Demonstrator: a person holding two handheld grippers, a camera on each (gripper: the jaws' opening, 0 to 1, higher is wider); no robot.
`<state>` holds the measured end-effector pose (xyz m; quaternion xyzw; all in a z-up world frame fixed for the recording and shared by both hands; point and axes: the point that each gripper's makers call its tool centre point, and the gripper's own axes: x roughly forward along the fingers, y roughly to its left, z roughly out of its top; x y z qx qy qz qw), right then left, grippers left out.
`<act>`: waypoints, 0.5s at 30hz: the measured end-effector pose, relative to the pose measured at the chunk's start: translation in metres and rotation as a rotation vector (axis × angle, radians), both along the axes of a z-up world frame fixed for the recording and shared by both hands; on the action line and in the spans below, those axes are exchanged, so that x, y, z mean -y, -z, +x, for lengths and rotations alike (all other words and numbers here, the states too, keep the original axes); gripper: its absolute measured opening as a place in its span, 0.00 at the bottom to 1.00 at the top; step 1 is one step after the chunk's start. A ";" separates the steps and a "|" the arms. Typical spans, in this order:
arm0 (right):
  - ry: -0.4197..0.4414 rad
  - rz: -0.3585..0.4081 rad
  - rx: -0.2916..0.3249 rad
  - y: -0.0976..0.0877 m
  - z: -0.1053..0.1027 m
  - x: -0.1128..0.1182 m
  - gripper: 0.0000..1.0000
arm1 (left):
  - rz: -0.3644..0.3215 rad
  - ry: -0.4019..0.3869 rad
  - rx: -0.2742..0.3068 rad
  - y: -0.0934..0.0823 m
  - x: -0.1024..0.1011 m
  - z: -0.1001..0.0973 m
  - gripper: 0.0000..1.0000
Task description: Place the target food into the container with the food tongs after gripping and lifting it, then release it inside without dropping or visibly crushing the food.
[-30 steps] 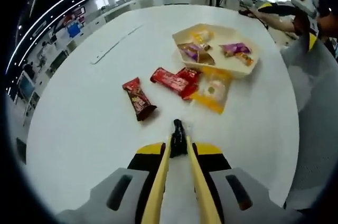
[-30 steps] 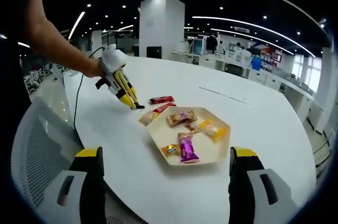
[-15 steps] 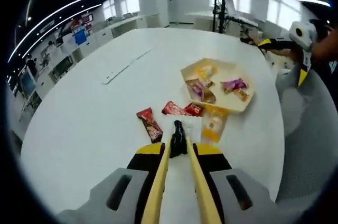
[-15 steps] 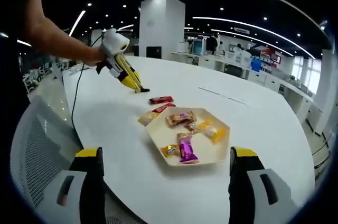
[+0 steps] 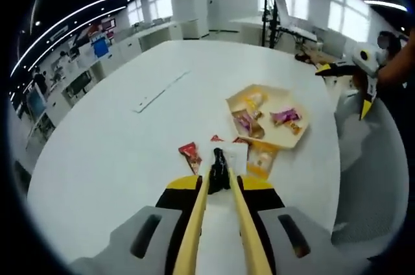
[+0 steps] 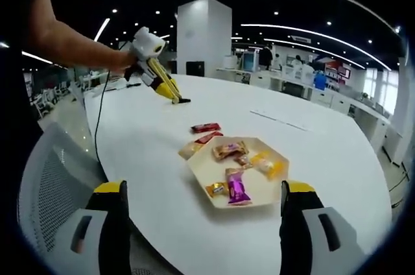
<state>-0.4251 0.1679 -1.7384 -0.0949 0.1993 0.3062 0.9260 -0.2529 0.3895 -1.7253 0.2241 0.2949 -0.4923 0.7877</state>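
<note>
The left gripper (image 6: 183, 100) pinches the yellow food tongs (image 5: 219, 220) nearly closed and empty above 3 light, crinkly, slippery wrapped snacks (image 6: 206, 128) beside the hexagonal tray (image 6: 275, 187); grip mid-wrapper; the right gripper (image 6: 203, 223) gapes wide, empty.

On the table (image 6: 337, 158) sits a tray (image 6: 209, 171) holding several wrapped snacks (image 6: 237, 191). Just beside the tray's edge, toward the left gripper (image 6: 183, 100), three more packets lie on the table: one (image 6: 192, 150) touching the tray, another (image 6: 208, 137) next to it, and a third (image 6: 206, 128) beyond. In the left gripper view, the tongs (image 5: 218, 171) stand over these packets, with the tray (image 5: 299, 133) behind them to the right.
</note>
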 end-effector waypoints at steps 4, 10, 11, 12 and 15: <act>0.000 0.009 0.006 -0.002 0.000 0.000 0.95 | -0.014 -0.012 0.015 -0.011 0.001 -0.001 0.18; 0.009 0.010 0.013 -0.004 0.002 0.003 0.95 | -0.010 0.004 0.023 -0.019 0.004 -0.002 0.17; 0.013 0.015 0.013 -0.004 0.002 0.004 0.95 | -0.014 0.004 0.020 -0.020 0.005 -0.001 0.17; 0.016 0.017 0.012 -0.004 0.002 0.004 0.95 | -0.019 0.001 0.022 -0.022 0.006 0.000 0.17; 0.010 0.013 0.023 -0.006 0.001 0.001 0.95 | -0.027 -0.006 0.024 -0.025 0.009 0.002 0.17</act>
